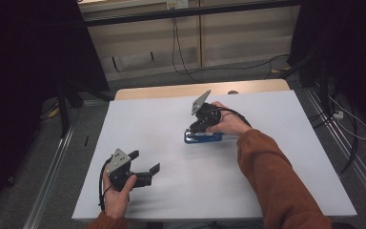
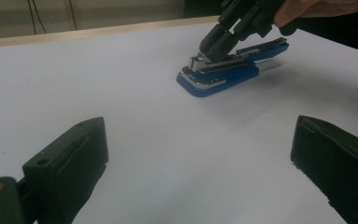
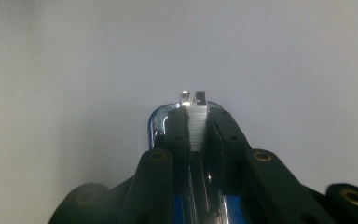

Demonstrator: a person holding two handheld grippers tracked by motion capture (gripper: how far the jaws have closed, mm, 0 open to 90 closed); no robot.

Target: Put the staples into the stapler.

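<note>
Jaws of the left gripper stand wide apart near the table's front edge, with bare white table between them and nothing touched; in the left gripper view the two black pads frame an open stretch of tabletop. The person's left hand grips its body from below, and the claw points to the right across the table in the high view.

Farther out, near the middle of the table, lies a blue stapler. It rests flat on its base, long axis running left to right in the high view, roughly parallel to the front edge. In the left gripper view its metal nose faces the left side of the table, and the upper arm looks lifted a little at the rear, though the angle makes that hard to judge.

The right gripper comes down on the stapler's nose end from above and behind, tilted, held by the person's right hand in a rust-coloured sleeve. Its jaws are drawn narrow and pinch the stapler's silver staple channel from both sides: in the right gripper view the pads press flat against the metal, with the blue base curving round beyond them.
</note>
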